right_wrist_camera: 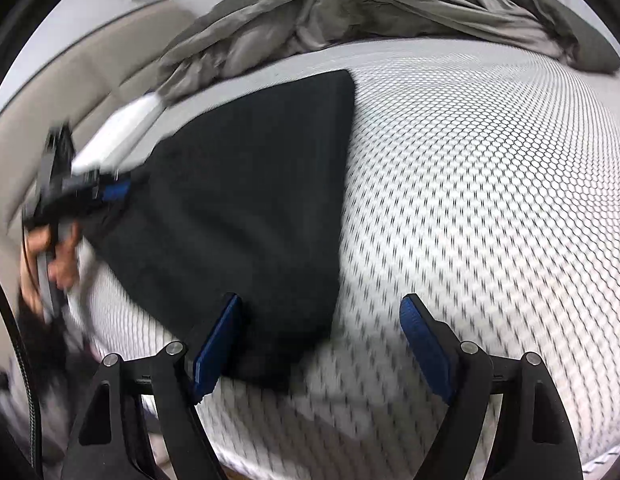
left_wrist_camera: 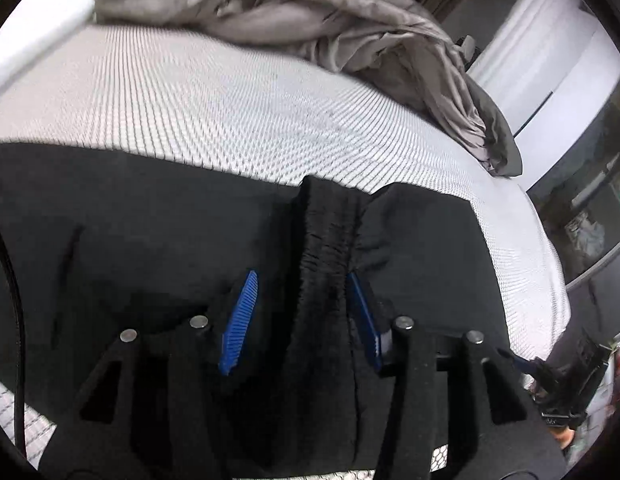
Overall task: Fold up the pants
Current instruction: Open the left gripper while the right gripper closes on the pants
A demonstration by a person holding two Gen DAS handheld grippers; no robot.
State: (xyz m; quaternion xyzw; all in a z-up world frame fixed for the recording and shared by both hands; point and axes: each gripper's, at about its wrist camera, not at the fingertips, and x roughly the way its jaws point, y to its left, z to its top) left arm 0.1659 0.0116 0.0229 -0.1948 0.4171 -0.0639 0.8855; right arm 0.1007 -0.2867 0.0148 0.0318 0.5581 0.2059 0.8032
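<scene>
Pants (right_wrist_camera: 246, 208) are lying partly folded on the mattress (right_wrist_camera: 469, 200); left gripper (left_wrist_camera: 302, 280) is straddling the gathered waistband, grip unclear, while right gripper (right_wrist_camera: 321, 312) is gaping empty; folds remaining.

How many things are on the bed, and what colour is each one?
Black pants: 1
Grey crumpled blanket: 1
White thing at the bed's edge by the blanket, too blurred to name: 1
Total: 3, all on the white mattress.

A home bedroom: bare mattress (right_wrist_camera: 489, 184), crumpled grey duvet (left_wrist_camera: 310, 12).
</scene>
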